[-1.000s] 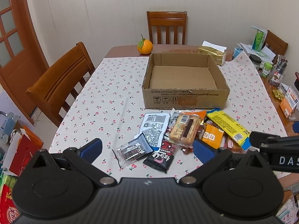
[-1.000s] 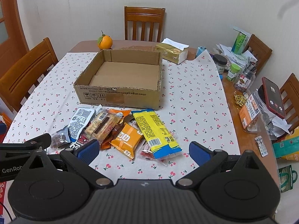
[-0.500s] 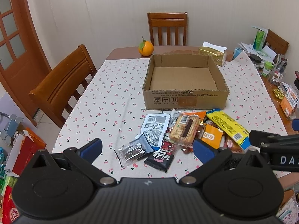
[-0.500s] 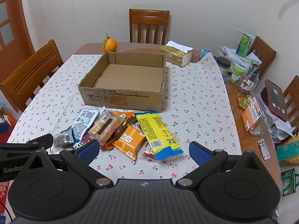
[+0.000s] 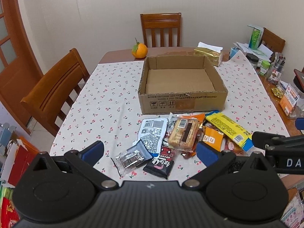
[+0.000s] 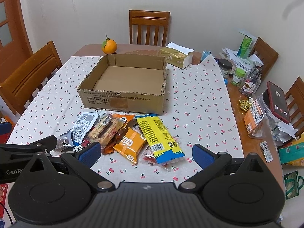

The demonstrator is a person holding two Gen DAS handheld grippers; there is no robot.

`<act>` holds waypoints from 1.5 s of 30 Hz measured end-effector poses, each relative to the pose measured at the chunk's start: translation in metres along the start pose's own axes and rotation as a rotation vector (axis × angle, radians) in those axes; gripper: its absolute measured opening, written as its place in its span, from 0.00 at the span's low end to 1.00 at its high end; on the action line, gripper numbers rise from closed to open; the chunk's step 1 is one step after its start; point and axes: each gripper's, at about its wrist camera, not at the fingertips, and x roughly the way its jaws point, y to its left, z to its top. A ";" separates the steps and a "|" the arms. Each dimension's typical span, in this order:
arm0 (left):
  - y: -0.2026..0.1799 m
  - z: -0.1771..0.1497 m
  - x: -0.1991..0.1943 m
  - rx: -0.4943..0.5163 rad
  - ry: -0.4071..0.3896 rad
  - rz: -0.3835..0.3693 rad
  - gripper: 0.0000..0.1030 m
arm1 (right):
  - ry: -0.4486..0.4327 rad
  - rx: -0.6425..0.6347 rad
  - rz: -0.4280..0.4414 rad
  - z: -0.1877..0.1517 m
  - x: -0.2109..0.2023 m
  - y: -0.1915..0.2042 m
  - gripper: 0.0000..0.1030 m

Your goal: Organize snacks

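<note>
I have both tools held above the near edge of the table (image 5: 117,56), looking down over the cherry-print cloth (image 5: 106,98); my left gripper (image 5: 150,152) has its blue pads (image 5: 94,150) spread wide with nothing between them, and my right gripper (image 6: 145,153) is spread just as wide and likewise holds nothing.

The cardboard box (image 5: 182,102) sits in the middle of the cloth, open at the top and bare inside; the snacks lie in a loose pile just in front of its near wall, none in the box. From my left camera I see a white-and-blue pouch (image 5: 153,133) at the left of the pile, a clear-wrapped biscuit pack (image 5: 183,134) overlapping its right edge, a small dark see-through packet (image 5: 131,158) and a black packet (image 5: 160,164) nearest me; from the right camera a long yellow packet (image 6: 159,134) with a blue end lies angled on the right of the pile, an orange packet (image 6: 131,142) beside it, and some red wrappers poke out beneath, though I cannot make out what they are.

Beyond the box stand an orange (image 6: 109,46) and a gold tissue box (image 6: 176,57) on bare wood; jars and papers crowd the right edge, with a red phone (image 6: 278,102) propped there; wooden chairs (image 5: 55,91) stand around the table.
</note>
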 end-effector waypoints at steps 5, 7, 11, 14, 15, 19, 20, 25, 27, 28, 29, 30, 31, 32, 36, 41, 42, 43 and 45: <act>0.007 -0.001 0.008 0.033 -0.017 -0.029 0.99 | 0.002 0.001 0.002 0.000 0.003 0.005 1.00; 0.010 -0.002 0.012 0.055 -0.028 -0.045 0.99 | 0.003 0.003 0.002 0.000 0.006 0.008 1.00; 0.018 -0.005 0.027 0.072 -0.004 -0.094 0.99 | 0.018 0.013 0.004 0.001 0.018 0.015 1.00; 0.025 -0.009 0.042 0.072 0.024 -0.128 0.99 | 0.024 0.015 0.008 0.000 0.028 0.019 1.00; 0.027 -0.010 0.047 0.082 0.028 -0.130 0.99 | 0.020 0.012 0.010 0.000 0.030 0.021 1.00; 0.035 -0.018 0.069 0.140 0.033 -0.136 0.99 | -0.014 0.005 0.029 0.000 0.039 0.024 1.00; 0.038 -0.021 0.075 0.154 0.033 -0.137 0.99 | -0.022 0.005 0.027 0.000 0.040 0.024 1.00; 0.052 -0.032 0.107 0.234 0.066 -0.133 0.99 | -0.024 0.013 0.002 -0.003 0.053 0.024 1.00; 0.056 -0.035 0.119 0.255 0.075 -0.133 0.99 | -0.012 0.036 0.002 -0.005 0.058 0.022 1.00; 0.057 -0.036 0.125 0.265 0.081 -0.143 0.99 | -0.006 0.043 0.001 -0.006 0.060 0.023 1.00; 0.059 -0.037 0.131 0.273 0.092 -0.150 0.99 | -0.001 0.048 -0.004 -0.007 0.063 0.023 1.00; 0.060 -0.038 0.136 0.284 0.097 -0.160 0.99 | 0.005 0.052 -0.009 -0.008 0.065 0.024 1.00; 0.061 -0.038 0.141 0.300 0.098 -0.173 0.99 | 0.012 0.056 -0.014 -0.008 0.067 0.025 1.00; 0.061 -0.039 0.146 0.319 0.101 -0.178 0.99 | 0.017 0.060 -0.018 -0.009 0.069 0.026 1.00; 0.063 -0.039 0.162 0.383 0.108 -0.195 0.97 | 0.039 0.077 -0.034 -0.009 0.077 0.030 1.00; 0.066 -0.035 0.170 0.440 0.125 -0.270 0.92 | 0.051 0.094 -0.041 -0.009 0.081 0.030 1.00; 0.066 -0.035 0.171 0.451 0.123 -0.282 0.91 | 0.051 0.097 -0.040 -0.009 0.081 0.030 1.00; 0.065 -0.035 0.172 0.463 0.124 -0.294 0.89 | 0.053 0.100 -0.040 -0.009 0.082 0.030 1.00; 0.065 -0.035 0.174 0.473 0.136 -0.327 0.78 | 0.058 0.105 -0.038 -0.009 0.084 0.030 1.00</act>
